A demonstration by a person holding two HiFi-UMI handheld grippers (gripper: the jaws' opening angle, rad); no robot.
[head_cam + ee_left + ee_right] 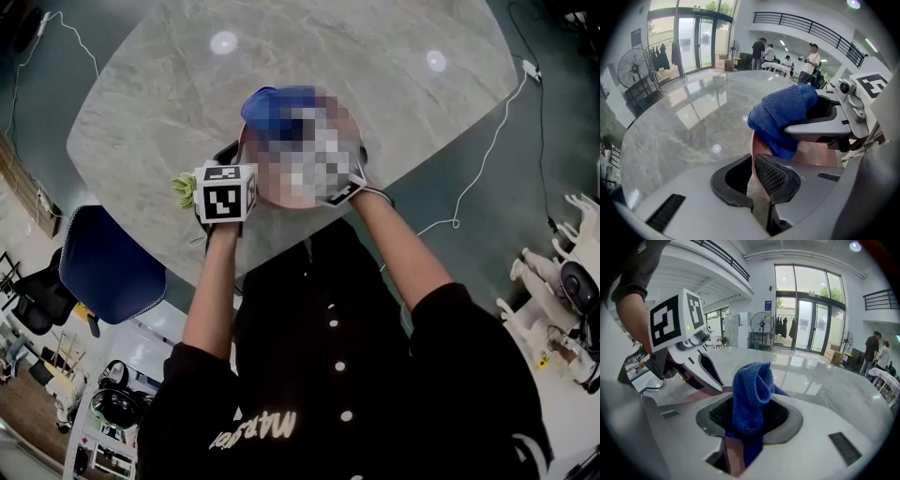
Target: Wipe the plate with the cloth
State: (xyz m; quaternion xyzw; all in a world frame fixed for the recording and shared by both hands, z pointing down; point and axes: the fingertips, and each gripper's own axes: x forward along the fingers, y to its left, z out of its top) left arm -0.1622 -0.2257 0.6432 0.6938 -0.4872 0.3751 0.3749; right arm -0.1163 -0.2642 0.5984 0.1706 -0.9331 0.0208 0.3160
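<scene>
A pinkish-brown plate is held tilted above the marble table. My left gripper is shut on the plate's near left rim, its marker cube showing in the head view. My right gripper is shut on a bunched blue cloth. The cloth rests at the plate's far left part; in the left gripper view the cloth hangs over the plate's face from the right gripper's jaws. A mosaic patch hides the plate's middle in the head view.
A small green thing lies on the table beside my left hand. A blue chair stands at the table's near left edge. White cables trail over the floor at the right. Several people stand far off in the hall.
</scene>
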